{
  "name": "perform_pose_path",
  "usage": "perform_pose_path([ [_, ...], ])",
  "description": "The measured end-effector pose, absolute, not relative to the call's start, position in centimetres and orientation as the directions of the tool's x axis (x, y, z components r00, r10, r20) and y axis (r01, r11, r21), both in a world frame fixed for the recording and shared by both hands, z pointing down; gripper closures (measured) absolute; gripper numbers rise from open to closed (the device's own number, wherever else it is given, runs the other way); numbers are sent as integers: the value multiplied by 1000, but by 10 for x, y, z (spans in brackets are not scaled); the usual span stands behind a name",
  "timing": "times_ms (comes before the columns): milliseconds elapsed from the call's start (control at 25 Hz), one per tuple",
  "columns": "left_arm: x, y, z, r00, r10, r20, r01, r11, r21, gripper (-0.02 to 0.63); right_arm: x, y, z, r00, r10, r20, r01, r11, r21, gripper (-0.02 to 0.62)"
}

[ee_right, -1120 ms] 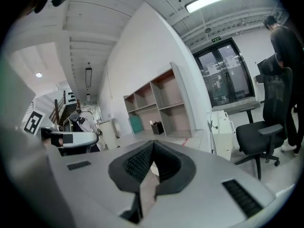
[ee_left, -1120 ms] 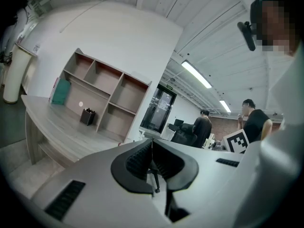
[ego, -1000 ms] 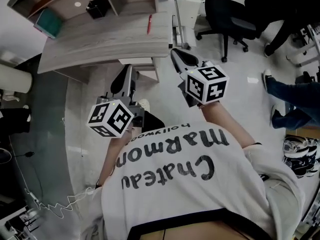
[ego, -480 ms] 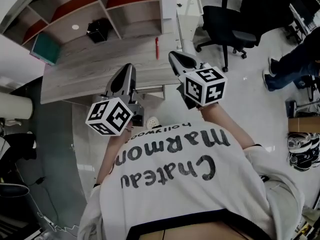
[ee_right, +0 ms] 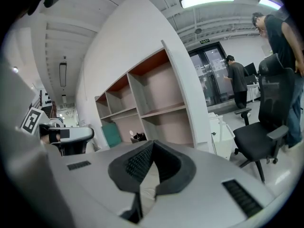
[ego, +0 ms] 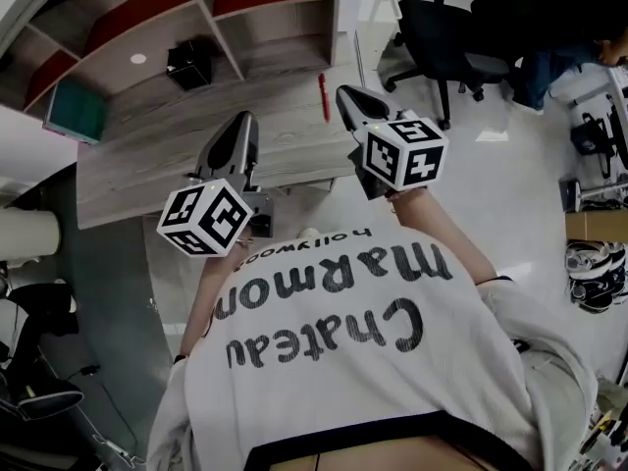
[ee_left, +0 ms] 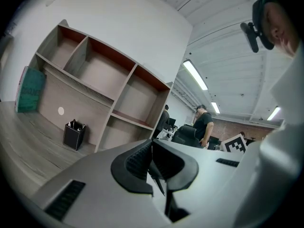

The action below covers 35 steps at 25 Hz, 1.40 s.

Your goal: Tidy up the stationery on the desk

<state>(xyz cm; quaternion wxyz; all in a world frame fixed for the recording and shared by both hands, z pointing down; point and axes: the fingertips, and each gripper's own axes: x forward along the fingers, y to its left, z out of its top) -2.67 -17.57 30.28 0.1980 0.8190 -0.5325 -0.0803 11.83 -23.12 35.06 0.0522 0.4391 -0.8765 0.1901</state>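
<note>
Head view, left tongs [ego: 240,124] closed and empty, right tongs [ego: 345,93] likewise, red pen [ego: 323,96] on desk [ego: 167,150]

You held both grippers out in front of your chest, side by side and well apart. The left gripper [ego: 241,126] pointed forward, tilted slightly right. Its jaws were closed, with the ribbed pads meeting at the tips. The left cube [ego: 206,217] sat at its rear, nearest your body. The right gripper [ego: 348,96] reached a little farther forward and leaned left, jaws likewise closed tip to tip, with the right cube [ego: 405,152] behind it. The left forearm [ego: 199,287] and right forearm [ego: 446,238] were both extended.
</note>
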Motion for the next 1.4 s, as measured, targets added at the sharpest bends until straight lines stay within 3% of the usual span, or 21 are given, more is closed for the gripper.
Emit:
perform_pose_path([
  [440, -67, -208, 363, 446, -876, 182, -818, -317, 480, 589, 103, -261, 417, -536, -751, 386, -837, 414, -358, 584],
  [760, -89, -206, 419, 376, -884, 277, -845, -204, 495, 589, 102, -264, 466, -521, -704, 482, -848, 367, -381, 584],
  [1400, -104, -189, 490, 306, -849, 430, -868, -63, 493, 589, 113, -263, 557, -429, -594, 681, -902, 315, -294, 583],
])
